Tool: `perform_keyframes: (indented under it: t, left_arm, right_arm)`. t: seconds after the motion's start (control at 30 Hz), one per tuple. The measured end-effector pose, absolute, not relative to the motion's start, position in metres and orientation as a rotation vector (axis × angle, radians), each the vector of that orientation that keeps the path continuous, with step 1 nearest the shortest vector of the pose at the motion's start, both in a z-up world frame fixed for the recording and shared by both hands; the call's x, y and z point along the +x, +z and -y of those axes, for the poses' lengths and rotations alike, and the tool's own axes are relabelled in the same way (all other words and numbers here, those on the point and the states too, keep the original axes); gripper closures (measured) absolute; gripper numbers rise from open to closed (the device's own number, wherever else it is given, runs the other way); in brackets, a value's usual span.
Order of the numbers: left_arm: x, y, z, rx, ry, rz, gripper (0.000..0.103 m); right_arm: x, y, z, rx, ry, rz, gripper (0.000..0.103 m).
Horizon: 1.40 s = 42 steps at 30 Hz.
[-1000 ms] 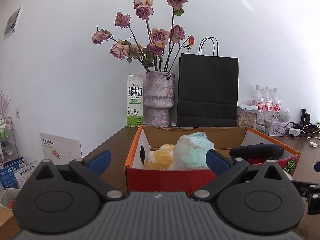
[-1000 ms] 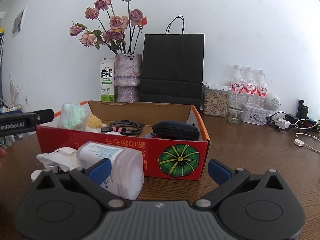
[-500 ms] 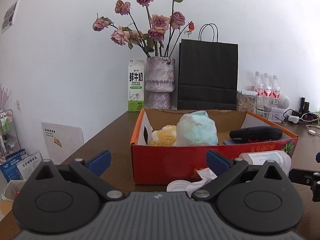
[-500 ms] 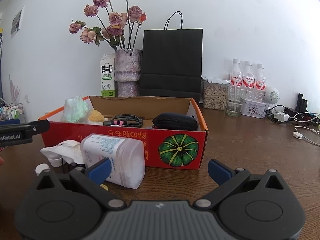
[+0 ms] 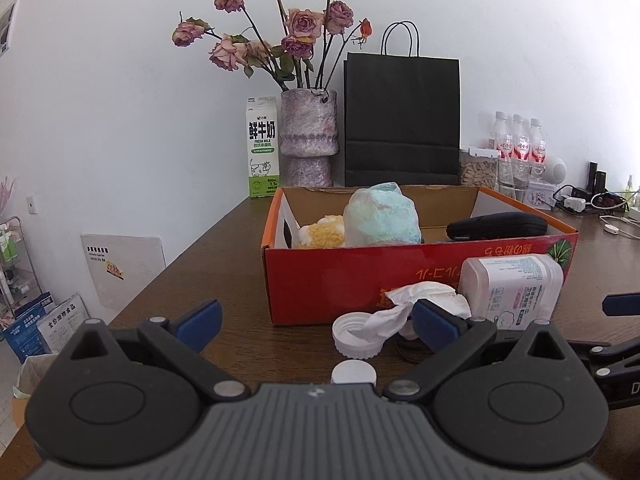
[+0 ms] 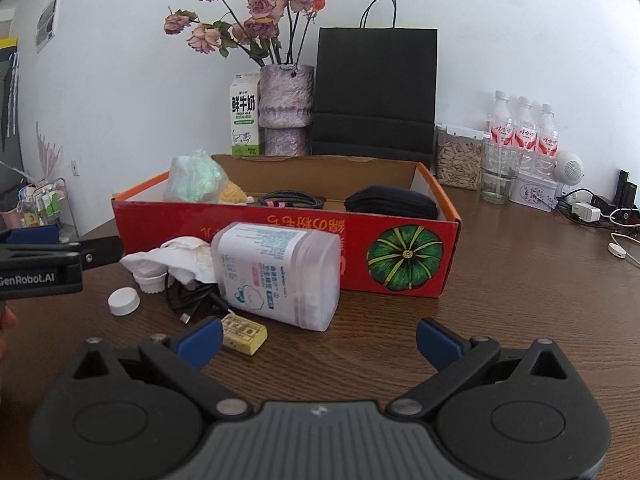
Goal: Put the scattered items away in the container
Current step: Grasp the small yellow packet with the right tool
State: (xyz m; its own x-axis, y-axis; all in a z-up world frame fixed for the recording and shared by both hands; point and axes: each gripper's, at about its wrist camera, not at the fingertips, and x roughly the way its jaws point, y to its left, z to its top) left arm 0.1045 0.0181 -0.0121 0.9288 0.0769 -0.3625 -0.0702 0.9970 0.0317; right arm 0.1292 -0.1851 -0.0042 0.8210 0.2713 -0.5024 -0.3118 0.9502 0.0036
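Observation:
A red cardboard box [image 5: 340,280] [image 6: 280,220] stands on the brown table, holding a blue-green bag [image 5: 382,216], a yellow fluffy item [image 5: 322,232], a coiled cable [image 6: 292,200] and a black case [image 6: 390,202]. In front of it lie a tipped clear plastic jar [image 6: 280,272] [image 5: 512,284], crumpled white tissue [image 5: 412,304] [image 6: 176,254], two white caps [image 5: 356,336] [image 6: 124,301], a thin black cable [image 6: 192,300] and a small yellow block [image 6: 244,334]. My left gripper [image 5: 316,320] is open, just short of the caps. My right gripper [image 6: 318,338] is open, just short of the jar.
Behind the box stand a milk carton [image 5: 262,148], a vase of dried roses [image 5: 308,136], a black paper bag [image 5: 402,120], a jar and water bottles [image 6: 520,132]. Chargers and cables [image 6: 600,216] lie at the far right. The table's left edge [image 5: 180,256] drops to floor clutter.
Both grippers have drawn back and tilted down, so the jar, tissue, caps and yellow block in front of the box have come into view. Both stay open.

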Motion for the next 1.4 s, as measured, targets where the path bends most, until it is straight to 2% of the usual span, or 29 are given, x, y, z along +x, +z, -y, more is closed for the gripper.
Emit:
perform_keyframes:
  t: [0.17,0.23,0.3,0.4,0.47,0.53,0.57,1.4]
  left_arm:
    - [0.106,-0.013,-0.028,-0.006,0.08,-0.39,0.0]
    - [0.109,-0.014,-0.033,-0.019,0.088,-0.413,0.0]
    - [0.113,-0.015,-0.036,-0.037,0.078,-0.433,0.0]
    - [0.117,-0.017,-0.041,-0.064,0.051,-0.46,0.0]
    - [0.119,-0.018,-0.044,-0.08,0.037,-0.476,0.0]
    - [0.121,-0.019,-0.046,-0.094,0.025,-0.488,0.0]
    - [0.122,-0.02,-0.047,-0.101,0.022,-0.495,0.0]
    - [0.128,-0.019,-0.03,-0.041,0.053,-0.513,0.0]
  right_arm:
    - [0.132,-0.008,0.164,-0.089,0.345,-0.559,0.008]
    - [0.136,-0.01,0.156,-0.099,0.339,-0.578,0.019]
    - [0.141,-0.011,0.15,-0.098,0.333,-0.603,0.024]
    - [0.148,-0.013,0.142,-0.078,0.347,-0.626,0.026]
    - [0.151,-0.014,0.137,-0.084,0.344,-0.633,0.036]
    - [0.153,-0.015,0.134,-0.085,0.334,-0.642,0.061]
    - [0.153,-0.014,0.133,-0.085,0.329,-0.637,0.07]
    - [0.141,-0.004,0.187,0.012,0.258,-0.545,0.069]
